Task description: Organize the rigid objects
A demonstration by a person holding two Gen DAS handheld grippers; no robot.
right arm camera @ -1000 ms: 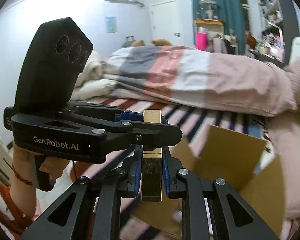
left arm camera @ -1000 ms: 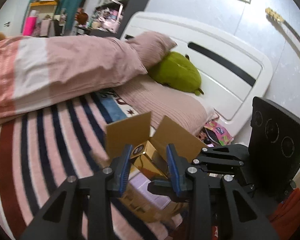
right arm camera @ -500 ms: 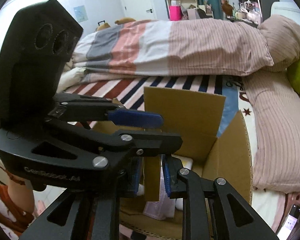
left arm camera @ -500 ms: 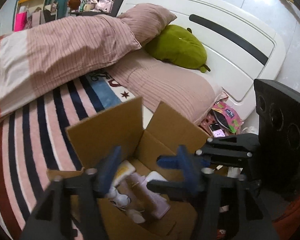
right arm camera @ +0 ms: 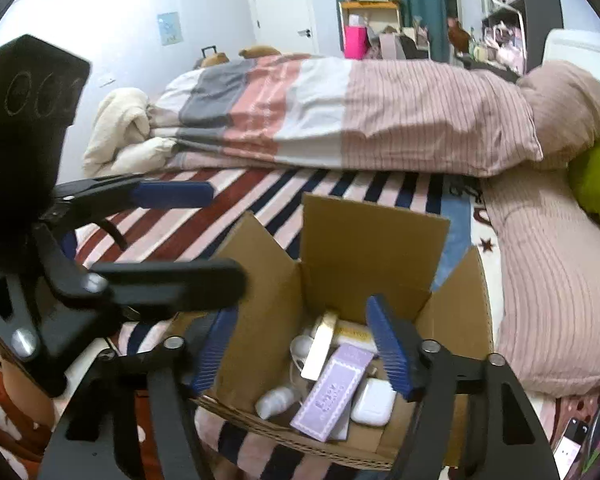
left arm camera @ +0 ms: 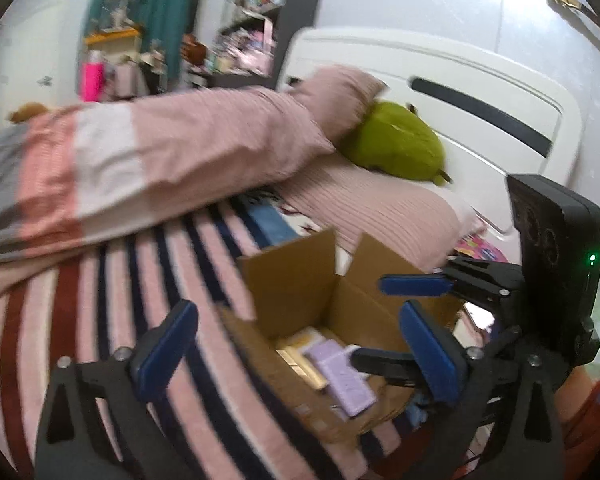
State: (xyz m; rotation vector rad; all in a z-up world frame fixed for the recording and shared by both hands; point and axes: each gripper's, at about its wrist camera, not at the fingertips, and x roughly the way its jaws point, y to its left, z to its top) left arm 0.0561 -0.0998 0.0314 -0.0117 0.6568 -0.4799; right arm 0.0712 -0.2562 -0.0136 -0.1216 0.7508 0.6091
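- Hovering over an open cardboard box (right arm camera: 374, 248) on the striped bedspread (right arm camera: 204, 224): right gripper (right arm camera: 304, 344), blue pads (right arm camera: 388, 346) spread wide, holding nothing.
- Hanging beside it, just left of the box: left gripper (left arm camera: 300, 344), fingers (left arm camera: 168, 344) likewise spread apart and empty.
- Lying inside the box: gold box (right arm camera: 320, 346), tilted on the other contents, touching neither gripper.
- Resting next to it: lilac carton (right arm camera: 332, 392), white earbud case (right arm camera: 374, 402) just right of that, small white bottle (right arm camera: 276, 400) at the near left.
- Standing upright around the opening: all box flaps.
- Beyond, folded striped duvet (right arm camera: 340, 120) and green plush (left arm camera: 396, 146) against the pillow (left arm camera: 336, 96).
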